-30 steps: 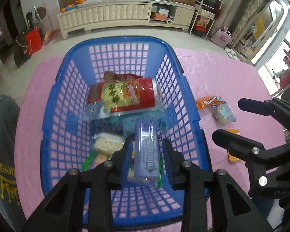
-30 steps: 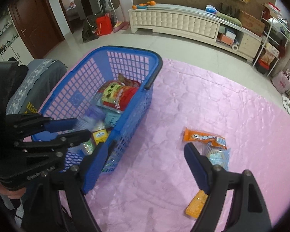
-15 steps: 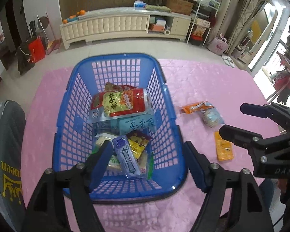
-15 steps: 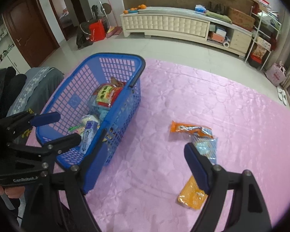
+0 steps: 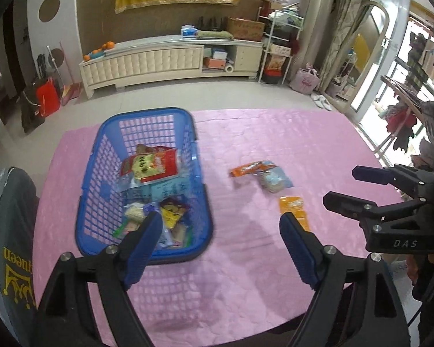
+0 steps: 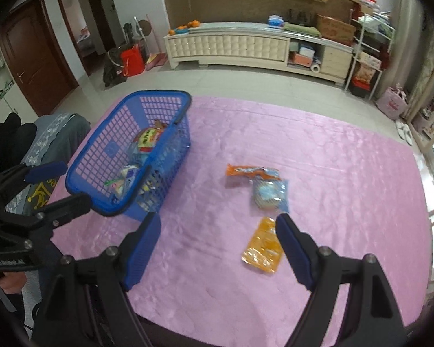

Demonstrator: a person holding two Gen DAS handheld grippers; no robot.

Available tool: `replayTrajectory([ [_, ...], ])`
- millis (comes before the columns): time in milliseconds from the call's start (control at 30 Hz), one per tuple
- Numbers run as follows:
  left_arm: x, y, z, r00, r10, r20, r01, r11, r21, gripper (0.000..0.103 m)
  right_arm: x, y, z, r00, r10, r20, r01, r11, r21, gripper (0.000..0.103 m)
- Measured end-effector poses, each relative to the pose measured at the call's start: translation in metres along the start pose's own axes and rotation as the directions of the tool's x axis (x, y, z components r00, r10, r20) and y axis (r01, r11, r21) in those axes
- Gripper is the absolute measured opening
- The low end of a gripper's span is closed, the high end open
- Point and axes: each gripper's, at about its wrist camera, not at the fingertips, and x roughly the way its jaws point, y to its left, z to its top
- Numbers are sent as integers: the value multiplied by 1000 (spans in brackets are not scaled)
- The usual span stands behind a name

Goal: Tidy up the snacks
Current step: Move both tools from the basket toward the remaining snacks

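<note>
- Snacks fill the blue basket (image 5: 107, 173) on the pink worktop (image 5: 275, 144) in the left wrist view; three more lie to its right: an orange packet (image 5: 246, 169), a pale blue packet (image 5: 275, 177) touching it, and a yellow-orange packet (image 5: 293, 208) nearer the camera.
- Left claw (image 5: 220, 231) is opening, nothing between its jaws, hanging above the basket's near right corner.
- Right wrist view: right claw (image 6: 218, 232) spread wide and empty, right of the basket (image 6: 101, 156); the yellow-orange packet (image 6: 263, 245) lies just inside its right finger.
</note>
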Motion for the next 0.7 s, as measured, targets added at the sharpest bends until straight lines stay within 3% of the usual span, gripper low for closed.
replayTrajectory([
  [300,24,-60,-4,998,-37,-41,40,997,65,82,-11,-46,-29,999,-31,-13,32,996,77,85],
  [700,96,-113,-3,982,-54,-182,67,996,65,82,8,-124,-61,997,-28,-71,42,978,206,85],
])
